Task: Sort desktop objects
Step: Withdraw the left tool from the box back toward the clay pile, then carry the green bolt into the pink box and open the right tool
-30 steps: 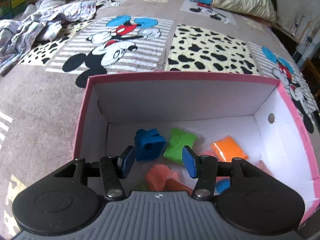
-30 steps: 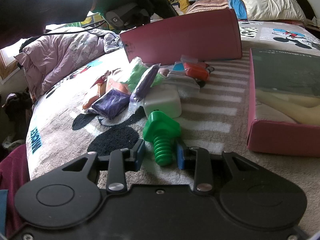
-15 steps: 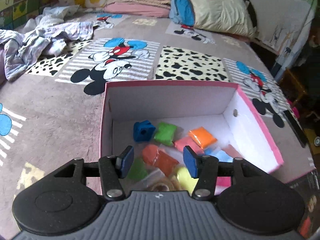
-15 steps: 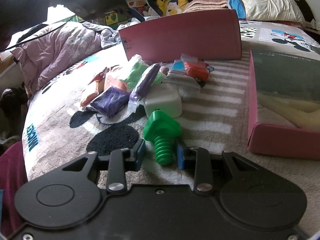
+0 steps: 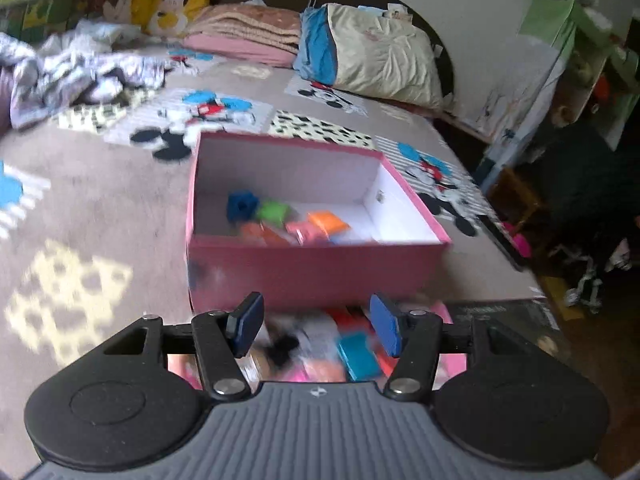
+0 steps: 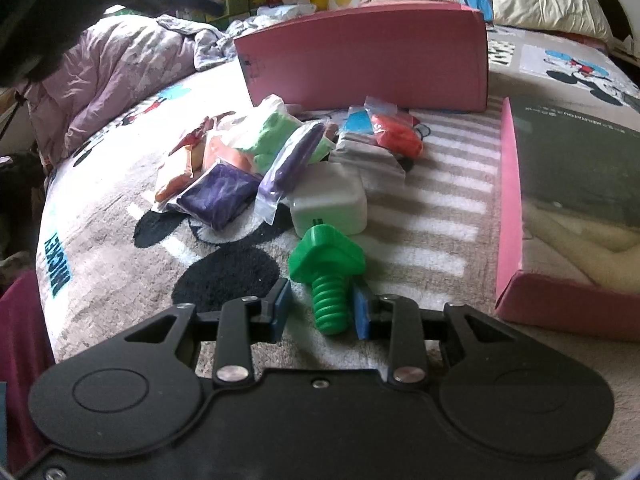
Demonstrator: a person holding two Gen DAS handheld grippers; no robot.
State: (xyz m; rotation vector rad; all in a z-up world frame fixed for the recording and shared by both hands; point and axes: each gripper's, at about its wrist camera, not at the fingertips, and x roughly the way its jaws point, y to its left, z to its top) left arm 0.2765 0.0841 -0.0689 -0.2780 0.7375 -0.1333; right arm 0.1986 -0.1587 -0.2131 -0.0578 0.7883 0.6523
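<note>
L wrist view only: pink box (image 5: pixel 316 276) at 12 o'clock from the left tool (image 5: pixel 316 328), open top, white inside. In it a blue block (image 5: pixel 241 205), green packet (image 5: pixel 274 212), orange packet (image 5: pixel 328 221) and pinkish ones, all near the box's front wall. Left tool is wide apart, nothing between the pads; under it a blurred heap w/ a cyan packet (image 5: pixel 358 354). Whole view smeared.

R wrist view only: green toy bolt (image 6: pixel 326 268) on the bed, head at 12, threaded shank pointing back between the pads of the right tool (image 6: pixel 320 310). Gap is narrow; right pad touches or nearly touches the shank, left pad a little apart, so not clamped. Just past the bolt head at 12 a white rounded box (image 6: pixel 330 200). At 11 a pile of bagged clay: purple bag (image 6: pixel 218 194), light green bag (image 6: pixel 276 140); at 12–1 a red-orange bag (image 6: pixel 398 136). Behind the pile the pink box's outer wall; at 2–3 a pink lid (image 6: pixel 510 200), its inside dark.

Vs 0.5 s ago: left tool has pulled back and up, the box now fully ahead instead of underneath; the heap now shows under the pads. Right tool and bolt unchanged.

Surface: grey-brown Mickey bedspread (image 5: pixel 92 200). Pillows (image 5: pixel 376 56) and folded blankets at the headboard, 12 o'clock; crumpled duvet (image 6: pixel 116 76) at 10.
</note>
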